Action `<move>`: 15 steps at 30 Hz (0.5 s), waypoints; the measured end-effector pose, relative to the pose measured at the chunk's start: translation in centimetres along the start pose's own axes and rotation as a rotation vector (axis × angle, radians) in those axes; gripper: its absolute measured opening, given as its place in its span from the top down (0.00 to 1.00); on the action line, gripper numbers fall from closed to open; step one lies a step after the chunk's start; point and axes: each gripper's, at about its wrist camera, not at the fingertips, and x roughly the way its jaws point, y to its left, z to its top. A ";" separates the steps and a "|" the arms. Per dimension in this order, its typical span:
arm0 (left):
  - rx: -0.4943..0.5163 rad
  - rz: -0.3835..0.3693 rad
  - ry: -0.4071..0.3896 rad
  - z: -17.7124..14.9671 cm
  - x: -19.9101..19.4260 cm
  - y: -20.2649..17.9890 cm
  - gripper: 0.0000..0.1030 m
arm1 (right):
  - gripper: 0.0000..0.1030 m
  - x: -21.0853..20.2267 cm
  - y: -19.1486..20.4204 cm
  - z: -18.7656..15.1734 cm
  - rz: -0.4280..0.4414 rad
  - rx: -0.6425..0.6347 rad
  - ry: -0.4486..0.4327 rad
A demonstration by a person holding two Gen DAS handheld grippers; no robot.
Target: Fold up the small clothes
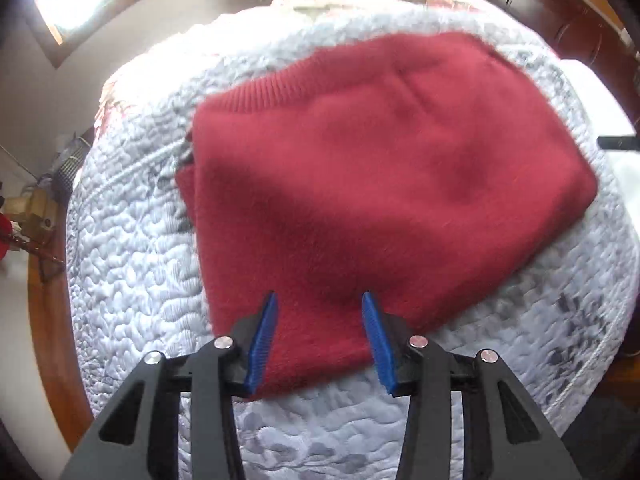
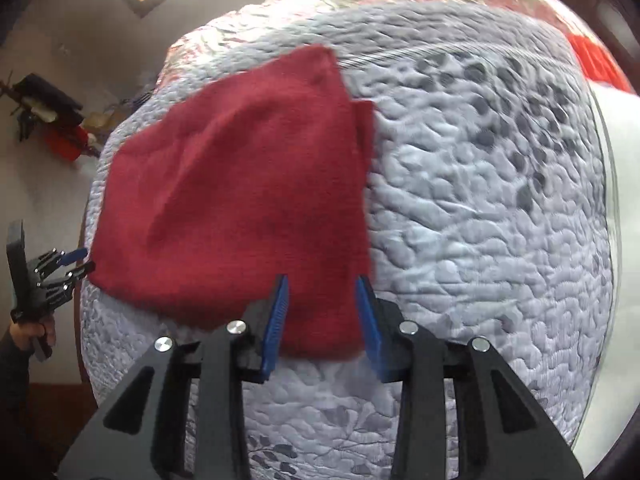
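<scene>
Red sweater (image 1: 360, 184) on quilt (image 1: 132, 280) | near edge between right tool (image 2: 322, 292) fingers

Folded sweater (image 1: 360, 184) on quilt (image 1: 132, 280), left tongs (image 1: 320, 300) and right tongs (image 2: 322, 280) at its near edge

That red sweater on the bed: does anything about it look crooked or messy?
Slightly. The red sweater lies folded on the grey quilt, but an under layer pokes out past its right edge, so the sides don't line up. No damage shows.
</scene>
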 end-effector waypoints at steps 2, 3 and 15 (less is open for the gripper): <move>-0.045 -0.094 -0.067 1.2 -1.0 -0.8 0.52 | 0.66 1.3 3.7 0.0 0.061 -0.067 0.020; -0.053 -0.124 -0.101 1.7 -0.9 -1.2 0.50 | 0.67 2.4 5.4 -0.2 0.075 -0.102 0.019; -0.260 -0.112 0.037 1.3 6.5 3.8 0.50 | 0.65 9.9 11.2 -1.1 -0.039 -0.276 0.028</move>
